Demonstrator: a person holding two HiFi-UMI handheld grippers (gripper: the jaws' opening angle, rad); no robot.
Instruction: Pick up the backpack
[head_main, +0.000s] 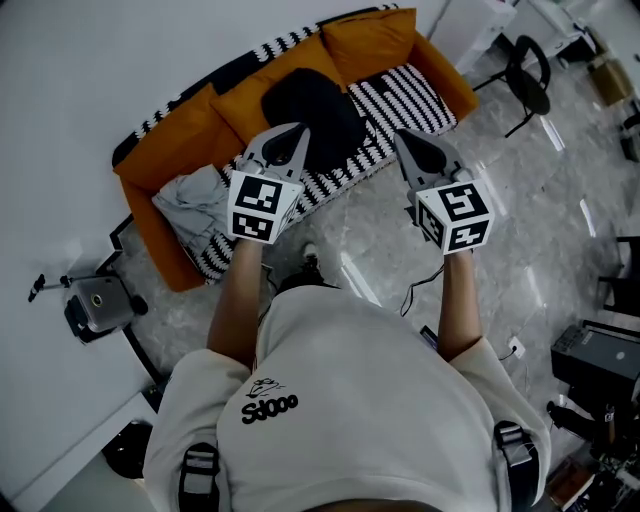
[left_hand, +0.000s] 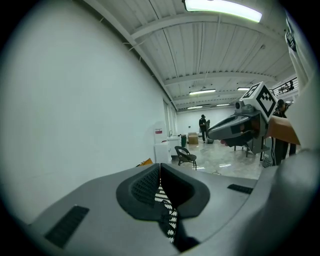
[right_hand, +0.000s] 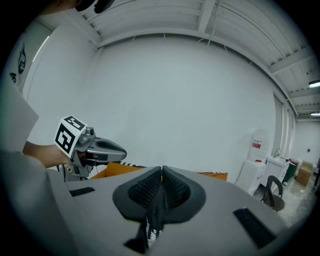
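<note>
The black backpack (head_main: 312, 100) is lying on the seat of the orange sofa (head_main: 160, 165), up against the orange cushions (head_main: 372, 42). In the head view it is sitting just past the tip of the left gripper (head_main: 297, 130), which is covering a bit of its edge; it is off to the left of the right gripper (head_main: 402, 137); neither one is holding it. Both grippers are pointing at the sofa, side by side with a gap between them; the left gripper's jaws are pressing together and are empty; the right gripper's jaws are closed tight and empty too. A black-and-white cover (head_main: 408, 95) is lying over the seat under the backpack; a grey cloth (head_main: 192, 205) is bunching up at the sofa's left end, away from the backpack. A small grey machine (head_main: 95, 300) is standing beside that end; a black chair (head_main: 527, 78) is standing past the other end. The sofa is sitting against a white wall (head_main: 90, 70) on a shiny grey floor (head_main: 500, 200).
</note>
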